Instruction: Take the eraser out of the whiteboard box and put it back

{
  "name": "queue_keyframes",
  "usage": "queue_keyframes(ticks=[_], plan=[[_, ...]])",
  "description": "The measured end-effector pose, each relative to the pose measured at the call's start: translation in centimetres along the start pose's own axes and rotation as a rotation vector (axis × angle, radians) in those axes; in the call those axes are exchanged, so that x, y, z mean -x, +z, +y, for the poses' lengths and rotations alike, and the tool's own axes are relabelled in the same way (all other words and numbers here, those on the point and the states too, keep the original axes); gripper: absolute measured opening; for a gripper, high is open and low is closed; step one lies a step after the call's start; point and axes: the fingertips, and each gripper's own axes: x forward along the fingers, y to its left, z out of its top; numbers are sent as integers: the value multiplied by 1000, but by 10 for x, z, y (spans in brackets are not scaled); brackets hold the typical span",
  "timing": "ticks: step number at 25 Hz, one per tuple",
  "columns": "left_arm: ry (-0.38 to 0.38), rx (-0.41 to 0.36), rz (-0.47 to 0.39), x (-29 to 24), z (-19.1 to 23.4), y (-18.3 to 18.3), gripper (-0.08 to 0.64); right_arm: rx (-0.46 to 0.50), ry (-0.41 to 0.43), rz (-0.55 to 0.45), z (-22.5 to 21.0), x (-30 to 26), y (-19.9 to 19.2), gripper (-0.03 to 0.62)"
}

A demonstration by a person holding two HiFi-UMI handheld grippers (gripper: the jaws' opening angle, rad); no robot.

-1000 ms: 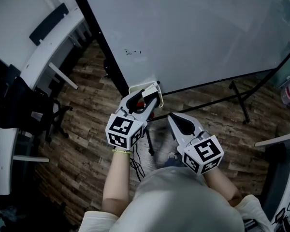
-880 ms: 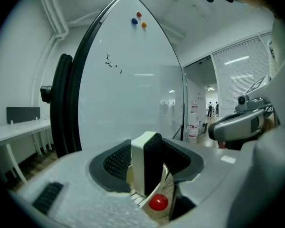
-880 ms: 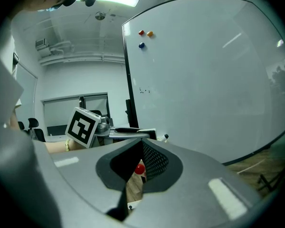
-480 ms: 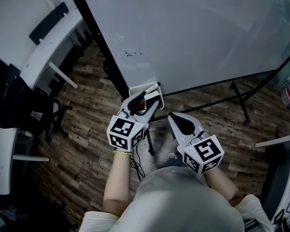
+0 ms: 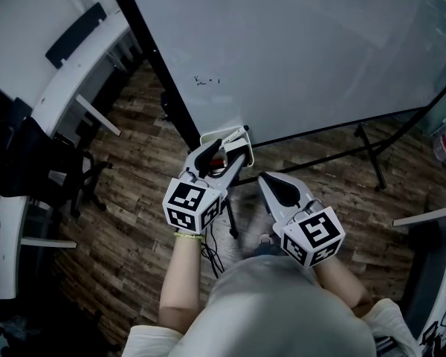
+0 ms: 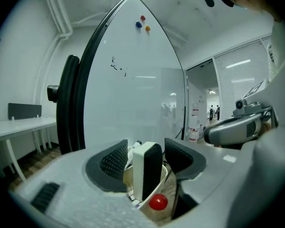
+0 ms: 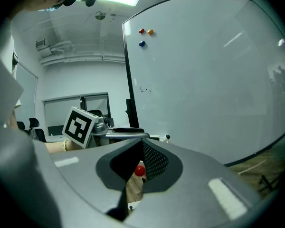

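Note:
A white whiteboard box (image 5: 207,137) hangs at the board's lower left corner. The eraser (image 6: 148,175), white with a black felt face, stands upright in the box (image 6: 166,174) beside a marker, and a red ball (image 6: 157,202) sits on the box front. My left gripper (image 6: 145,156) straddles the eraser. Its jaws have just been opening, and a thin gap shows at each pad, so the eraser is between them but not pressed. In the head view the left gripper (image 5: 227,149) reaches over the box. My right gripper (image 5: 262,178) hangs beside it, tips together and empty (image 7: 141,161).
The whiteboard (image 5: 305,50) leans on a black frame whose legs (image 5: 368,151) spread over the wood floor. A white desk (image 5: 67,73) and a dark chair (image 5: 30,162) stand at the left. Three small magnets (image 7: 145,34) stick high on the board.
The left jaws stand a little wider around the eraser than before. Both hands have kept their places.

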Motion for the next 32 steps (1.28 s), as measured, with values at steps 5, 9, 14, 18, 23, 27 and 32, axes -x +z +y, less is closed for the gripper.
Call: queue_keyframes(ticks=[5,9,14,18,23,27,32], plan=[[15,6,-11,9,0,4,247,0,4,-1,5,-1,1,8],[19,14,-17,18,-4,3,245,0,7,-3,11,1,0,8],[27,34,-44,30,-10,4,174,0,7,-6,18,3,-2,8],[44,25,-57,40,-15,6,123,-2,7,-9,24,5,-2,8],[61,16,-64,52,-22,6,63,-1,10,-11,32,10,-4,8],[72,23,-68,61,-26,3,28,-1,5,-15,38,14,-6,8],[83,34,-73,72,-32,1,9,0,-1,-16,43,18,-8,8]])
